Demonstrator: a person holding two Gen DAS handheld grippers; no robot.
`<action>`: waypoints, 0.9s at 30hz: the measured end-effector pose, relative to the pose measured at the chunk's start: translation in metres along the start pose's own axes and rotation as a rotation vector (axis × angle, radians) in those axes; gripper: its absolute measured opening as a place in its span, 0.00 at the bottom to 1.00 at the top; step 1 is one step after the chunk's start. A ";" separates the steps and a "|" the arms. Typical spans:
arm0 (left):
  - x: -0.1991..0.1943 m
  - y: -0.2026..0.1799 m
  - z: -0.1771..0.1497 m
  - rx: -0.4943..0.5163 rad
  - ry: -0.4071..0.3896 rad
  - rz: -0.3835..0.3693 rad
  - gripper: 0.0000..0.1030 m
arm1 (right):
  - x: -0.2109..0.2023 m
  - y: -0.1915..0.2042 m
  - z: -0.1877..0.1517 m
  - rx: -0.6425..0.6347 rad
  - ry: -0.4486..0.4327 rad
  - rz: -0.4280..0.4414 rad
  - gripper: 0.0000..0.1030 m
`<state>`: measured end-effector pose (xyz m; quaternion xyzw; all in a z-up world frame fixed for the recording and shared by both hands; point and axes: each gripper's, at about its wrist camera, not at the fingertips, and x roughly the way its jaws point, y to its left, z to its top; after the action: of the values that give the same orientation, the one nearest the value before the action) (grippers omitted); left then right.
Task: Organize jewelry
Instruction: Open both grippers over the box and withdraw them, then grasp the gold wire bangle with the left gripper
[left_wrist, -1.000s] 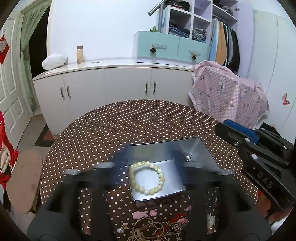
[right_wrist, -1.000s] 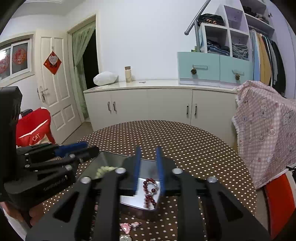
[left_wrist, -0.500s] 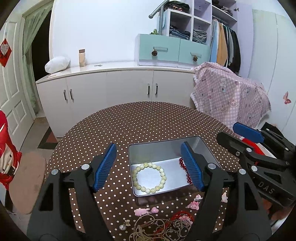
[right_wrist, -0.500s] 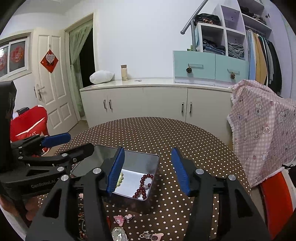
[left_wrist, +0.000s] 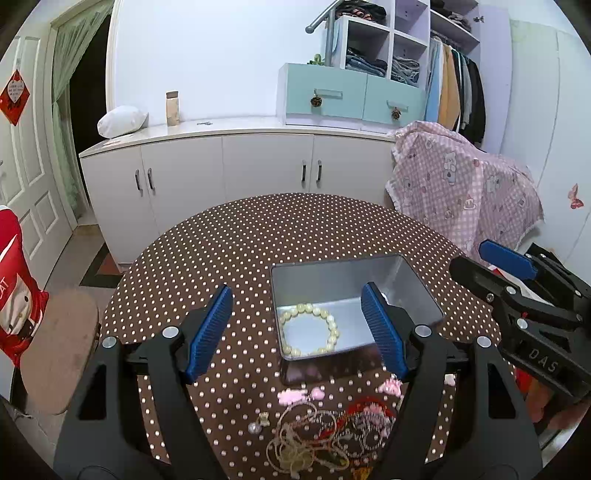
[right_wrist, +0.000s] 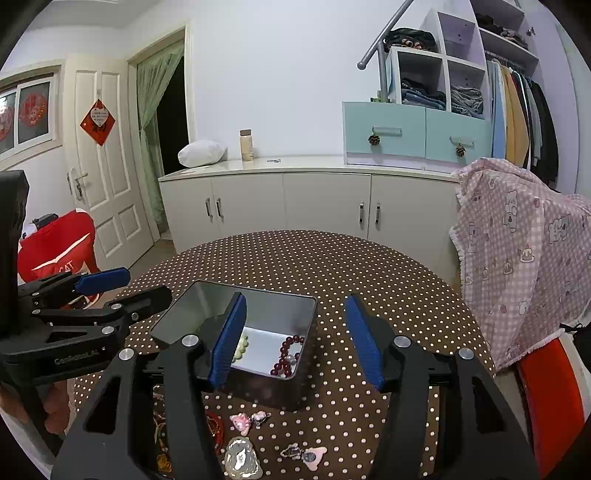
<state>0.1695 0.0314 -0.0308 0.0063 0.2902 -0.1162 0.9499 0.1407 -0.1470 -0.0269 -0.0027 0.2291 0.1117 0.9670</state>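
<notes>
while the left gripper (left_wrist: 297, 325) hangs over the near left part of the round polka-dot table (left_wrist: 236, 236), its blue pads stand wide apart and bear on nothing. just right of its left pad sits the open metal tin (left_wrist: 332, 273), with a cream bead bracelet (left_wrist: 309, 329) lying flat on the tin floor. beside it in the right wrist view, at the tin's right wall, lies a dark red bead bracelet (right_wrist: 288, 355). nearer the camera, a tangle of chains and beads (left_wrist: 325, 435) and small pink charms (left_wrist: 299, 396) rest on the cloth. further right, the right gripper (right_wrist: 295, 339) has just been opening; its jaws are parted above the tin's right edge, with nothing pinched between them.
</notes>
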 end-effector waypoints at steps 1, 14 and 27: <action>-0.002 0.001 -0.003 0.000 0.001 0.002 0.70 | -0.002 0.000 -0.001 0.000 -0.001 -0.004 0.53; -0.020 0.023 -0.041 -0.088 0.059 -0.014 0.75 | -0.018 0.005 -0.025 0.010 0.025 -0.016 0.60; -0.014 0.027 -0.093 -0.135 0.162 -0.014 0.75 | -0.022 0.001 -0.060 0.016 0.101 -0.049 0.60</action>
<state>0.1129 0.0684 -0.1022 -0.0503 0.3730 -0.1020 0.9208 0.0951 -0.1537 -0.0704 -0.0060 0.2787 0.0861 0.9565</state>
